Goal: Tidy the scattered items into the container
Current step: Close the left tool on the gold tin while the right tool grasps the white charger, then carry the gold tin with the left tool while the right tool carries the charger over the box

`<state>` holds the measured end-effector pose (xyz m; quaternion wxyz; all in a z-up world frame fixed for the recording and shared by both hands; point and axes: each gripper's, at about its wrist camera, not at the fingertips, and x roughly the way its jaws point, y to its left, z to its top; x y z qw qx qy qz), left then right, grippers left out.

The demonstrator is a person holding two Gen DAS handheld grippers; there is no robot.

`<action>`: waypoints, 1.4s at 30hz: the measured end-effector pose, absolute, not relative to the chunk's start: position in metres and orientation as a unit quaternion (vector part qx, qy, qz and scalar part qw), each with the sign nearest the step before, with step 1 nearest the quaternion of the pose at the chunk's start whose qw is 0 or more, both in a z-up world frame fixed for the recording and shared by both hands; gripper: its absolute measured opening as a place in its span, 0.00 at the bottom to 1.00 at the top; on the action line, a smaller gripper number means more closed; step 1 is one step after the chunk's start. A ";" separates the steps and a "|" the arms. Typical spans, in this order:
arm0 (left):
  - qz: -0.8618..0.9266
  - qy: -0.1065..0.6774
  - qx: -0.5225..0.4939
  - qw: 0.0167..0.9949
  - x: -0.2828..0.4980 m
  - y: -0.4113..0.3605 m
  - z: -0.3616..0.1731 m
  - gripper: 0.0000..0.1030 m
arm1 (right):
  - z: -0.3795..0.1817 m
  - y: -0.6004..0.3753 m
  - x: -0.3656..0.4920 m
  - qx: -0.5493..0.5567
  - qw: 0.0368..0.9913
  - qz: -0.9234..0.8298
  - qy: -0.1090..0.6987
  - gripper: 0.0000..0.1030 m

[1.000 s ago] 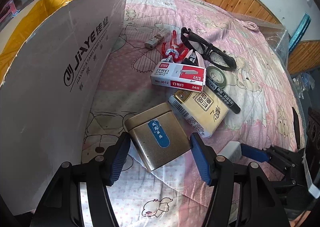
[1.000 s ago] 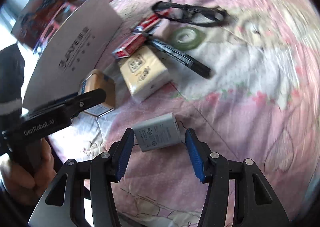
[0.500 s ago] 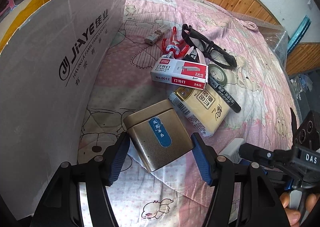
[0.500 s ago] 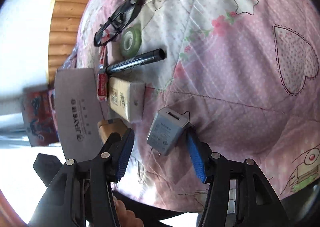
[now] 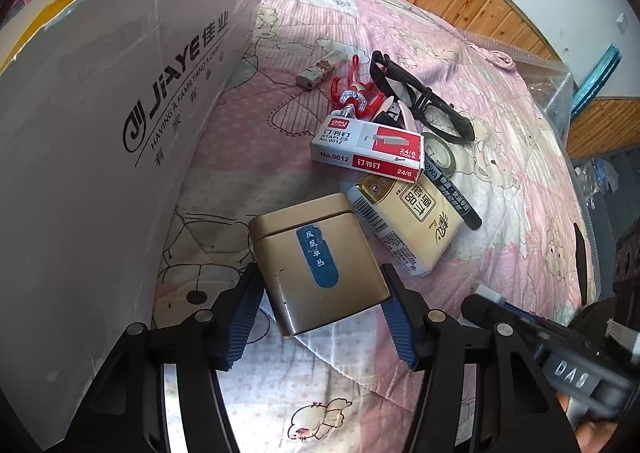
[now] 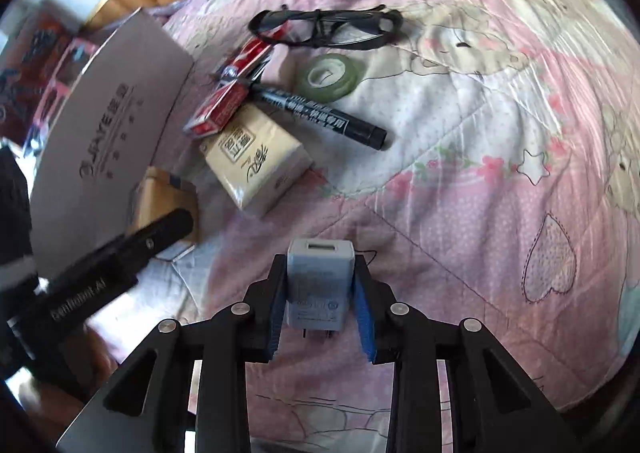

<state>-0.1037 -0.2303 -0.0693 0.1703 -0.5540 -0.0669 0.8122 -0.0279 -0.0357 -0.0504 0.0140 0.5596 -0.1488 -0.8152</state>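
Note:
A gold tin (image 5: pixel 316 261) with a blue label lies on the pink bedspread between the fingers of my left gripper (image 5: pixel 320 317). That gripper is open, with a thin gap on the tin's left side. My right gripper (image 6: pixel 320 281) is shut on a grey USB charger (image 6: pixel 320 285), held just above the bedspread. The container is a grey cardboard box (image 5: pixel 120 133) printed JIAYE. It stands at the left, and its wall (image 6: pixel 112 141) is close beside the tin (image 6: pixel 160 197).
Beyond the tin lie a staples box (image 5: pixel 368 149), a tissue pack (image 5: pixel 408 221), a black marker (image 5: pixel 452 193), a tape roll (image 5: pixel 440 153), black glasses (image 5: pixel 420 105), a red toy (image 5: pixel 356 93) and a small lighter-like item (image 5: pixel 316 71). Wooden panelling rims the bed.
My right gripper has closed on the charger, which lay loose between its open fingers before, and has turned level. My left gripper has edged slightly closer around the tin.

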 end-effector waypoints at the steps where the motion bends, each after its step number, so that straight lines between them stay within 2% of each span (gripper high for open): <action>1: 0.809 -0.070 -0.560 0.163 -0.106 -0.231 -0.071 0.62 | -0.054 -0.041 -0.025 0.558 0.011 -0.820 -0.126 0.32; 2: 0.806 -0.073 -0.566 0.155 -0.107 -0.232 -0.073 0.67 | -0.055 -0.046 -0.022 0.546 0.013 -0.831 -0.103 0.31; 4: 0.808 -0.080 -0.565 0.148 -0.109 -0.234 -0.074 0.68 | -0.056 -0.053 -0.018 0.540 0.015 -0.838 -0.079 0.32; 5: 0.811 -0.078 -0.562 0.142 -0.108 -0.234 -0.074 0.65 | -0.056 -0.053 -0.018 0.540 0.018 -0.838 -0.077 0.31; 6: 0.814 -0.077 -0.559 0.134 -0.108 -0.235 -0.073 0.57 | -0.056 -0.053 -0.020 0.540 0.021 -0.838 -0.080 0.31; 9: 0.821 -0.088 -0.550 0.124 -0.104 -0.239 -0.068 0.48 | -0.049 -0.051 -0.024 0.537 0.030 -0.838 -0.093 0.30; 15: 0.816 -0.080 -0.560 0.119 -0.093 -0.246 -0.067 0.49 | -0.046 -0.044 -0.019 0.540 0.045 -0.834 -0.101 0.31; 17: 0.813 -0.072 -0.566 0.115 -0.096 -0.245 -0.070 0.58 | -0.049 -0.043 -0.018 0.544 0.046 -0.831 -0.103 0.31; 18: 0.819 -0.067 -0.559 0.115 -0.097 -0.243 -0.069 0.59 | -0.049 -0.044 -0.018 0.541 0.047 -0.834 -0.097 0.31; 19: 0.826 -0.054 -0.548 0.116 -0.098 -0.240 -0.067 0.58 | -0.049 -0.045 -0.019 0.540 0.048 -0.835 -0.093 0.31; 20: 0.834 -0.037 -0.539 0.115 -0.098 -0.236 -0.066 0.48 | -0.049 -0.045 -0.019 0.540 0.051 -0.835 -0.094 0.31; 29: 0.845 -0.015 -0.525 0.102 -0.076 -0.236 -0.042 0.48 | -0.037 -0.037 -0.013 0.526 0.076 -0.837 -0.134 0.30; 42: 0.863 0.015 -0.491 0.115 -0.031 -0.225 0.010 0.48 | -0.006 -0.035 0.003 0.486 0.080 -0.862 -0.123 0.30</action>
